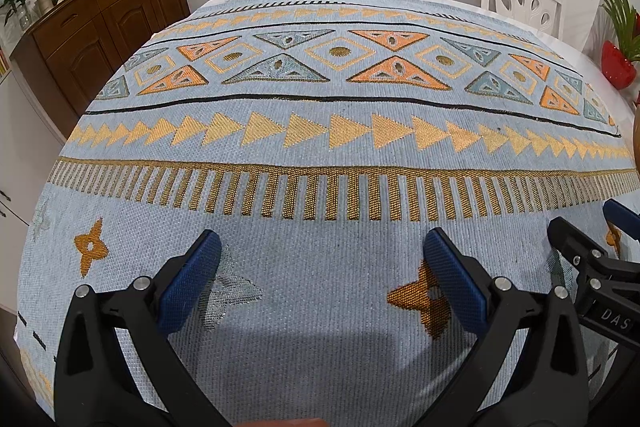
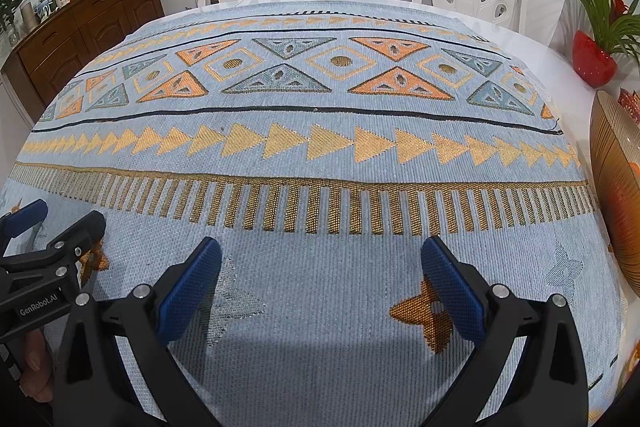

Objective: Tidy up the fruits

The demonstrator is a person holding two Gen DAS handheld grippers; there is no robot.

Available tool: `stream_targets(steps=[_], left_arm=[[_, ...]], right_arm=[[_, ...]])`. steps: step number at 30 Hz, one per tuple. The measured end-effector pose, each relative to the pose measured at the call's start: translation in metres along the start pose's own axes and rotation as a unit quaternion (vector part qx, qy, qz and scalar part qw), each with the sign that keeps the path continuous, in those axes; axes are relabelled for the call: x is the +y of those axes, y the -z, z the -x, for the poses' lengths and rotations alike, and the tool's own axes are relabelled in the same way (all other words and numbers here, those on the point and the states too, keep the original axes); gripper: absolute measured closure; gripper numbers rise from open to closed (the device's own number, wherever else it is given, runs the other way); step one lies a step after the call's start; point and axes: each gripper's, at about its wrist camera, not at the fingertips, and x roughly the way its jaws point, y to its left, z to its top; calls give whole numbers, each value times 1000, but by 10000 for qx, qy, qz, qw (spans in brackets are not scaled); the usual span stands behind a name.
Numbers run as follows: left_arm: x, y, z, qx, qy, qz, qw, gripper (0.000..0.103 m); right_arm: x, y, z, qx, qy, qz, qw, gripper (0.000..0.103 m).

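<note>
Left wrist view shows our left gripper (image 1: 322,267) with its jaws spread wide and nothing between them, low over the patterned cloth (image 1: 320,147) on the worktop. Our right gripper (image 2: 322,271) is likewise spread and empty, side by side with the left. At the right edge of the worktop stands an amber ribbed bowl (image 2: 612,163); something orange shows inside it, though we cannot tell which fruit.
</note>
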Motion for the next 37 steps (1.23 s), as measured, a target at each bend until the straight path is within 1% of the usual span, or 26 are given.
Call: stream_targets(steps=[27,37], left_arm=[[2,1,0,-19,65,47,10000,3],[0,1,0,-17,22,-11,10000,3]], right_arm=[[0,0,0,0,-2,-1,10000,5],[1,0,0,-1,-1,-1,10000,5]])
